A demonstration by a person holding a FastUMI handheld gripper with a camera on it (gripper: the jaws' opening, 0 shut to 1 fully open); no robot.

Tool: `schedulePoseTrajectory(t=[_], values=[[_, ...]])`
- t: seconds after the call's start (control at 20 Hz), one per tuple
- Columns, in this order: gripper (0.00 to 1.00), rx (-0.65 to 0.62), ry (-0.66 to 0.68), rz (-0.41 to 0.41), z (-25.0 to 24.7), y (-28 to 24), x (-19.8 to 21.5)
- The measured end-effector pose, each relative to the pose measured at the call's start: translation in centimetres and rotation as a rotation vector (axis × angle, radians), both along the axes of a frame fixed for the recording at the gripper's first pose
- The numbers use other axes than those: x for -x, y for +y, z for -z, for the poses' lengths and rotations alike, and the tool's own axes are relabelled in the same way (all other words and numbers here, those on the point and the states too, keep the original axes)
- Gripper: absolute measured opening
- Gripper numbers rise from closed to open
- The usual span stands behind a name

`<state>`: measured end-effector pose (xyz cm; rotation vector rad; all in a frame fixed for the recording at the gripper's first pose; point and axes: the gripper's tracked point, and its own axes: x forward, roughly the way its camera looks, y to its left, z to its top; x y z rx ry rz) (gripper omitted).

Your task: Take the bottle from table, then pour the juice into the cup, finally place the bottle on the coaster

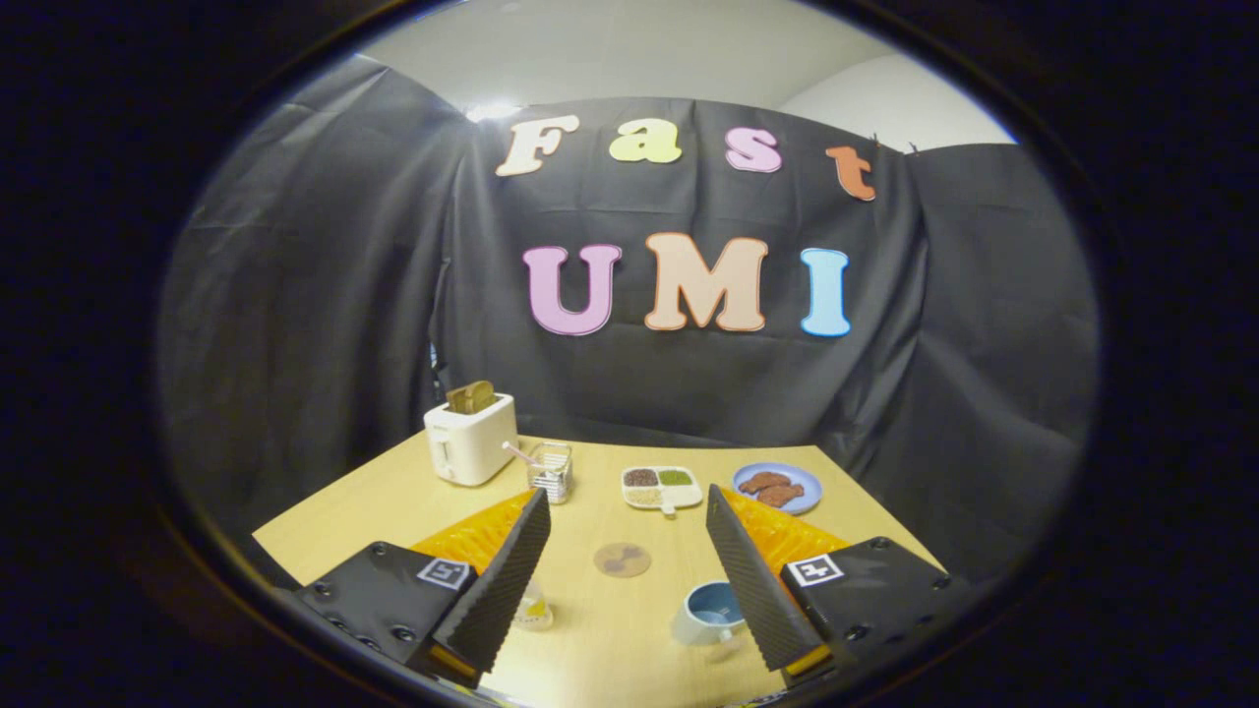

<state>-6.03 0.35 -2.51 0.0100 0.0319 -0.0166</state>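
Bottle [534, 608] stands on the worktop [610, 629], low beside the left finger of the hand-held gripper [626, 511], and that finger covers most of it; only a clear lower part with some yellow shows. The hand-held gripper hovers above the worktop with its fingers spread wide apart, holding nothing, so the bottle is not between them but just at the inner edge of the left one.

By the right finger sits the cup [710, 612], white outside and blue inside, partly hidden by that finger. Between the two fingers and a little ahead of them lies the coaster [622, 560], a round brownish disc flat on the wood, apart from both bottle and cup.

Beyond the fingertips, a small clear holder [551, 472] with a pink stick in it stands near the left fingertip. Next to it, towards the middle, lies a white divided dish [662, 487] with dark, green and pale fillings. Further right is a blue plate [779, 487] carrying brown pieces. At the far left corner stands a white toaster [470, 439] with toast poking out of its top.
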Motion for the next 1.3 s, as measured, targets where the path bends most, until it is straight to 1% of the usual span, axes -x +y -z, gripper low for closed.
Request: schedulePoseTrajectory(t=[0.15, 0.3, 0.55, 0.8, 1.0, 1.3], values=[[1.0, -0.011, 0.035, -0.02, 1.8, 1.4, 2.1], [1.0, 0.01, 0.073, -0.035, 3.8, 3.1, 3.8], [1.0, -0.005, 0.113, -0.02, 7.0, 6.2, 4.4], [1.0, -0.007, 0.193, 0.024, 11.1, 8.8, 3.1], [1.0, -0.001, 0.237, 0.06, 13.4, 10.6, 1.0], [1.0, 0.005, 0.3, 0.143, 16.7, 11.7, -2.5]])
